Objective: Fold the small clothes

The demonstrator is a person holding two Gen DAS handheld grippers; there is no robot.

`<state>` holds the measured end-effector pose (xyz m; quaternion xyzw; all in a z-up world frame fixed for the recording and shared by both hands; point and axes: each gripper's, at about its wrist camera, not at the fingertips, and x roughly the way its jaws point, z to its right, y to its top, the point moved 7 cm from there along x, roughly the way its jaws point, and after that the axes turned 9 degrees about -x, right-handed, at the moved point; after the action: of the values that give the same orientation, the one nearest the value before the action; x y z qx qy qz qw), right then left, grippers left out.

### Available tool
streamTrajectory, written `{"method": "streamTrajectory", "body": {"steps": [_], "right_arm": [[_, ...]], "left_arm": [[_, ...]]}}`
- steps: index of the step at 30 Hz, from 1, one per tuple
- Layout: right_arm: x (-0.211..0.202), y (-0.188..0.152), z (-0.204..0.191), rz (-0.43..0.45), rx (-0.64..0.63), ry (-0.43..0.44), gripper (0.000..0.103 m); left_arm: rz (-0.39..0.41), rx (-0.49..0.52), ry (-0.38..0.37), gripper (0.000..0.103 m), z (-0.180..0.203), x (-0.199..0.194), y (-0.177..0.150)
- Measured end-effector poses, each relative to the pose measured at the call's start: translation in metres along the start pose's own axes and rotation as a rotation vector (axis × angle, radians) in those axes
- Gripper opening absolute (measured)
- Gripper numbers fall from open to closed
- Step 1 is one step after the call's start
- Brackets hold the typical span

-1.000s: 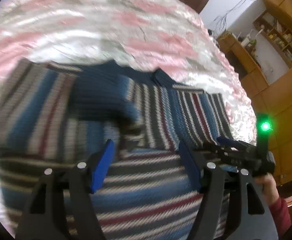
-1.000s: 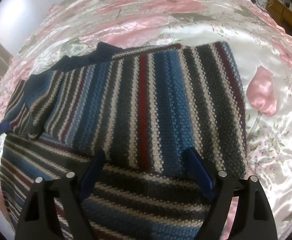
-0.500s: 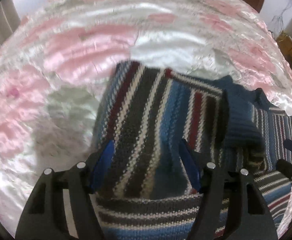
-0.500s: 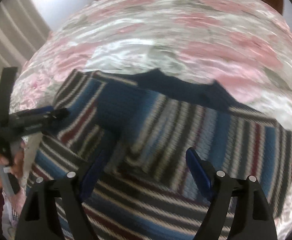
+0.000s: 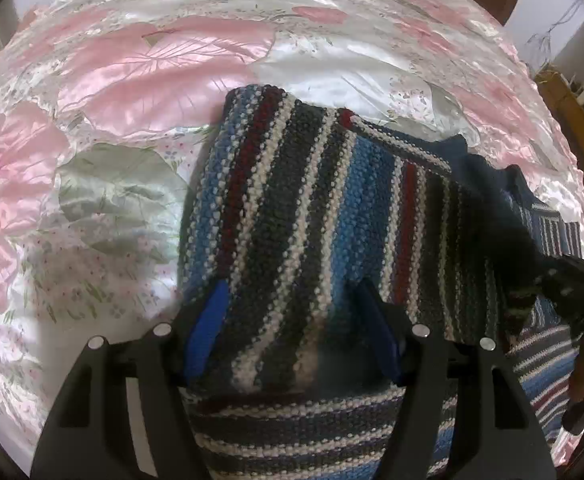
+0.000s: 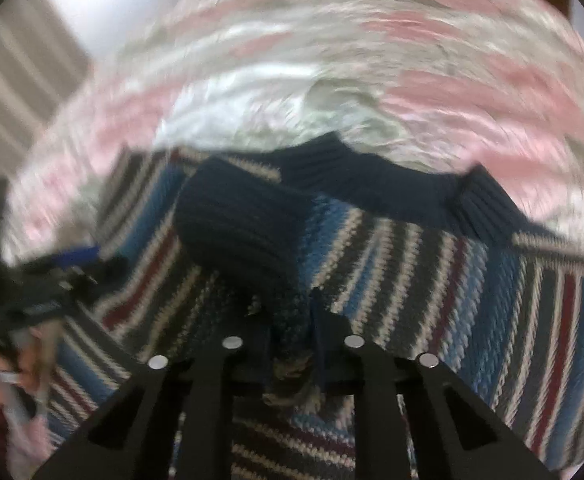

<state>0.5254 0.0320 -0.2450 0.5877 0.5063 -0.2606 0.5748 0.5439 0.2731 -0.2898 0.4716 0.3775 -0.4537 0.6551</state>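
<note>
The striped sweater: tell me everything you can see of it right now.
The striped sweater is a chunky knit in blue, grey, white and dark red stripes with navy ribbed collar and cuff. It lies on the floral satin bedspread, partly folded, a sleeve laid across the body. The right gripper is shut on the sleeve below the cuff; the left gripper is open, its fingers straddling a folded edge.

Your left gripper (image 5: 292, 320) sits wide apart, empty; your right gripper (image 6: 292, 320) is pinched closed on knit fabric.
</note>
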Motion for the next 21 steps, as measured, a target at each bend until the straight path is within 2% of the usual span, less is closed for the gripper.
{"method": "streamTrajectory", "body": {"steps": [4,6,8,9,10,13,16,18,21], "right_arm": [[-0.031,-0.019,0.040,0.081,0.165,0.110,0.016],[-0.036,-0.036,0.057,0.069,0.202,0.121,0.030],[-0.040,-0.057,0.077,0.047,0.217,0.064,0.048],[-0.041,-0.065,0.084,0.039,0.221,0.053,0.053],[-0.043,-0.072,0.090,0.033,0.239,0.068,0.061],[-0.050,-0.079,0.101,0.053,0.299,0.153,0.070],[-0.047,-0.072,0.105,0.054,0.344,0.210,0.075],[-0.038,-0.067,0.105,0.033,0.366,0.243,0.074],[-0.025,-0.061,0.099,0.009,0.348,0.213,0.044]], "left_arm": [[0.012,0.006,0.014,0.066,0.002,0.000,-0.001],[0.020,0.011,0.030,0.067,0.003,0.000,-0.002],[0.029,0.021,0.047,0.068,0.005,0.000,-0.003],[0.034,0.027,0.055,0.069,0.006,0.000,-0.004],[0.039,0.032,0.061,0.069,0.006,-0.001,-0.005],[0.056,0.025,0.065,0.069,0.007,-0.009,-0.006],[0.074,-0.025,0.024,0.069,0.007,-0.024,-0.004],[0.093,-0.061,-0.002,0.069,0.001,-0.038,-0.005],[0.111,-0.072,-0.010,0.069,-0.003,-0.050,-0.009]]}}
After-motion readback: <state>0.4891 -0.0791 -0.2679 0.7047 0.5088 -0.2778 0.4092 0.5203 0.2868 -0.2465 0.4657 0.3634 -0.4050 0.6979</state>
